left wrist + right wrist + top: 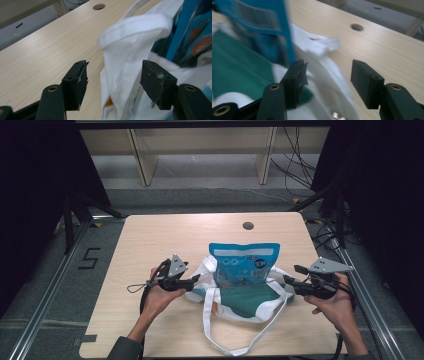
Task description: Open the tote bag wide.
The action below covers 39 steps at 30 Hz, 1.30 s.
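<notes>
Flanking a white-and-green tote bag (240, 302) on the wooden table (150, 240), two hand-held grippers stand with jaws apart. Left of the bag, the left gripper (196, 279) gapes around a white fold of cloth (125, 75) without pressing it. A blue snack pouch (244, 264) stands upright in the bag's mouth. Right of the bag, the right gripper (287, 280) is likewise open, gripping nothing. Both sit about equally near; the bag's long straps (220, 340) trail toward the person.
</notes>
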Motion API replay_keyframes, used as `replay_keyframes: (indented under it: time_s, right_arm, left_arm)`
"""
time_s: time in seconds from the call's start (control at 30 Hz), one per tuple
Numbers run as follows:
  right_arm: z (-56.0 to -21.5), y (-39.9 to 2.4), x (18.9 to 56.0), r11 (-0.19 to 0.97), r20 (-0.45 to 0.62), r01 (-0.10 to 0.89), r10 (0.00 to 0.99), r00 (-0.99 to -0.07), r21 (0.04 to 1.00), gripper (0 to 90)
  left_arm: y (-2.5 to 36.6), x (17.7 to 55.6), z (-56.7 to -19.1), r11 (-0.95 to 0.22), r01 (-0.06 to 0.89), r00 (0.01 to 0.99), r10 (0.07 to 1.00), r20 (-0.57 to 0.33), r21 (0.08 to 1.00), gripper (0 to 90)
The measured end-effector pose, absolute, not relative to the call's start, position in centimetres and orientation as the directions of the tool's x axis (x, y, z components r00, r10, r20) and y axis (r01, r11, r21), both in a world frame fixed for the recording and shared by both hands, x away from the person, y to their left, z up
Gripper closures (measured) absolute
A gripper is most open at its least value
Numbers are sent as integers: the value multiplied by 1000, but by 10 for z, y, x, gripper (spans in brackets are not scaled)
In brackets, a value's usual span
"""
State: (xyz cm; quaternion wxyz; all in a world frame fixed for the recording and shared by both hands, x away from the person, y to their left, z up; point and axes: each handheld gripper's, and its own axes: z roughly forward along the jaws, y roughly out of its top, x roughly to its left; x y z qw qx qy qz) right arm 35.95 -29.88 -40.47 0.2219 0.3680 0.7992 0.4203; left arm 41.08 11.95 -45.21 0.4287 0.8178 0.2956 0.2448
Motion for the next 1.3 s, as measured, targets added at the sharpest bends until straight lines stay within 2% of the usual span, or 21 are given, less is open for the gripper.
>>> replay_keyframes:
  time_s: [0.07, 0.17, 0.27, 0.33, 0.37, 0.43, 0.47, 0.5, 0.63, 0.7, 0.8, 0.87, 0.97, 1.03, 1.07, 1.1, 1.17, 1.23, 1.3]
  right_arm:
    - [-403, -285, 357, 418, -68, 348, 716, -695, 839, 441]
    - [-411, -264, 359, 475, -71, 328, 645, -761, 817, 420]
    - [-425, -249, 369, 503, -38, 359, 619, -784, 786, 393]
    - [-431, -248, 375, 524, -12, 389, 608, -794, 758, 381]
    - [-431, -249, 374, 520, -5, 393, 608, -794, 758, 414]
    - [-428, -255, 367, 564, -40, 383, 596, -802, 731, 579]
    - [-426, -259, 362, 594, -61, 378, 587, -807, 710, 677]
    - [-428, -262, 356, 617, -79, 361, 568, -819, 699, 731]
    - [-442, -267, 336, 672, -92, 350, 529, -844, 653, 792]
    - [-447, -268, 332, 683, -78, 360, 521, -850, 635, 804]
    - [-462, -264, 328, 702, -60, 370, 506, -861, 609, 811]
    - [-474, -263, 326, 706, -34, 403, 517, -856, 582, 818]
    - [-483, -266, 327, 675, 2, 428, 534, -846, 601, 819]
    - [-485, -269, 328, 652, 23, 435, 540, -841, 621, 812]
    - [-486, -270, 329, 636, 31, 436, 544, -839, 636, 798]
    - [-483, -270, 329, 633, 48, 454, 551, -833, 627, 758]
    - [-471, -272, 330, 630, 10, 426, 553, -833, 649, 593]
    - [-451, -278, 328, 600, 10, 409, 556, -831, 688, 555]
    - [-430, -285, 329, 533, -3, 375, 578, -816, 759, 504]
  left_arm:
    - [113, 414, -451, -449, 269, 726, 676, 128, 852, 382]
    - [103, 417, -453, -481, 252, 775, 620, 122, 840, 395]
    - [96, 425, -456, -531, 223, 814, 563, 143, 818, 433]
    - [92, 434, -459, -510, 231, 821, 559, 116, 829, 488]
    - [91, 438, -460, -512, 227, 824, 554, 116, 828, 553]
    - [87, 444, -461, -526, 206, 838, 531, 128, 825, 695]
    - [86, 447, -460, -538, 189, 838, 525, 151, 821, 741]
    - [86, 451, -460, -531, 185, 835, 529, 153, 827, 772]
    - [83, 466, -465, -492, 259, 817, 571, 83, 831, 820]
    - [81, 475, -470, -511, 301, 814, 578, 62, 805, 829]
    - [78, 487, -479, -510, 340, 807, 590, 34, 790, 825]
    - [79, 496, -495, -506, 396, 794, 608, -9, 766, 823]
    - [78, 501, -515, -439, 462, 770, 630, -103, 771, 821]
    - [79, 499, -511, -449, 458, 763, 641, -80, 767, 805]
    - [77, 496, -508, -450, 463, 744, 666, -58, 764, 765]
    - [78, 493, -503, -454, 471, 726, 687, -40, 757, 676]
    - [81, 485, -491, -441, 468, 724, 688, -46, 766, 566]
    - [89, 472, -474, -411, 442, 727, 685, -51, 797, 502]
    - [96, 457, -456, -358, 430, 713, 698, -69, 829, 484]
